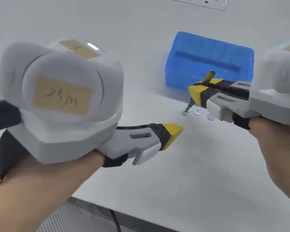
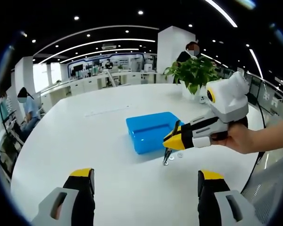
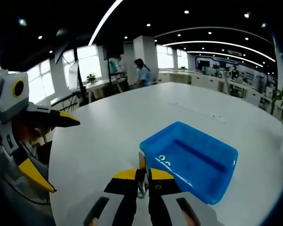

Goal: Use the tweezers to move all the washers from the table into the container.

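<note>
Three washers (image 1: 197,112) on table (image 1: 183,183), just beside near wall of blue container (image 1: 181,79). Two more already inside container. Tweezers (image 1: 190,104) point down at leftmost washer; touching or just above, cannot tell. Right gripper (image 1: 199,93) jaws pressed together on tweezers. Left gripper (image 2: 145,176) jaws spread wide, holding nothing, nearer table's front edge.

Step in hand, likely: pick up washer. Straddle washer's edge with tips, squeeze gently, lift straight, carry over rim, release low. Risk: hard pinch flicks washer away.
</note>
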`<state>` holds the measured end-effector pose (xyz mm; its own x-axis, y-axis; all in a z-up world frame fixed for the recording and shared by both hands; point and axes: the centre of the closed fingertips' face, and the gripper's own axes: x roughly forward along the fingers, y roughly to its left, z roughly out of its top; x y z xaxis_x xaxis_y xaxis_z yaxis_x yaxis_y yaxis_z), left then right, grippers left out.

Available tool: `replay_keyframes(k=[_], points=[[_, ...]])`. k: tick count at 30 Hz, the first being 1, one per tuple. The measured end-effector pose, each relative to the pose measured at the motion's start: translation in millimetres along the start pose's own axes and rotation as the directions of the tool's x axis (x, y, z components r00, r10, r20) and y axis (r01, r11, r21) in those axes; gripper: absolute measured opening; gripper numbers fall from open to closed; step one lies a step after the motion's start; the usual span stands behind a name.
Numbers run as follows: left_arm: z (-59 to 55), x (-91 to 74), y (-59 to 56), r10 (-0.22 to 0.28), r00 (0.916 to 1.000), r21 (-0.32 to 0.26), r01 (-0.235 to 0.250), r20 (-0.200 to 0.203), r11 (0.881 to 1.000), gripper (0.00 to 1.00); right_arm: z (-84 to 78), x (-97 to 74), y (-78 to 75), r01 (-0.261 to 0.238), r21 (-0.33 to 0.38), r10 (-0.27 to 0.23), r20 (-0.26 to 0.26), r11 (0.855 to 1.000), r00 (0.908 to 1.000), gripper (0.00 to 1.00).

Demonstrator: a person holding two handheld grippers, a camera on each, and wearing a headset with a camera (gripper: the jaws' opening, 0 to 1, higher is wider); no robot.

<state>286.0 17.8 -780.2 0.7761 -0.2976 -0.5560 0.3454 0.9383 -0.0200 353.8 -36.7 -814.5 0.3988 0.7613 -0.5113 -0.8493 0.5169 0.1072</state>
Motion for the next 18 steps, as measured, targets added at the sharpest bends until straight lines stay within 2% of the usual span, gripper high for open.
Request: replay_keyframes(k=[7, 13, 18], points=[[-1.3, 0.2, -0.5, -0.003, 1.0000, 0.001, 0.003, -0.005, 1.000, 0.93, -2.0, -2.4, 0.3, 0.010, -0.029, -0.010, 0.003, 1.000, 0.9999, 0.03], [-0.3, -1.3, -1.1, -0.006, 1.0000, 0.006, 0.006, -0.005, 1.000, 0.93, -0.6, -4.0, -4.4, 0.013, -0.033, -0.014, -0.016, 0.999, 0.9998, 0.03], [1.5, -2.8, -1.0, -0.005, 1.0000, 0.006, 0.005, -0.001, 1.000, 0.93, 13.6, -13.0, -5.4, 0.008, -0.010, -0.007, 0.013, 1.000, 0.9999, 0.03]])
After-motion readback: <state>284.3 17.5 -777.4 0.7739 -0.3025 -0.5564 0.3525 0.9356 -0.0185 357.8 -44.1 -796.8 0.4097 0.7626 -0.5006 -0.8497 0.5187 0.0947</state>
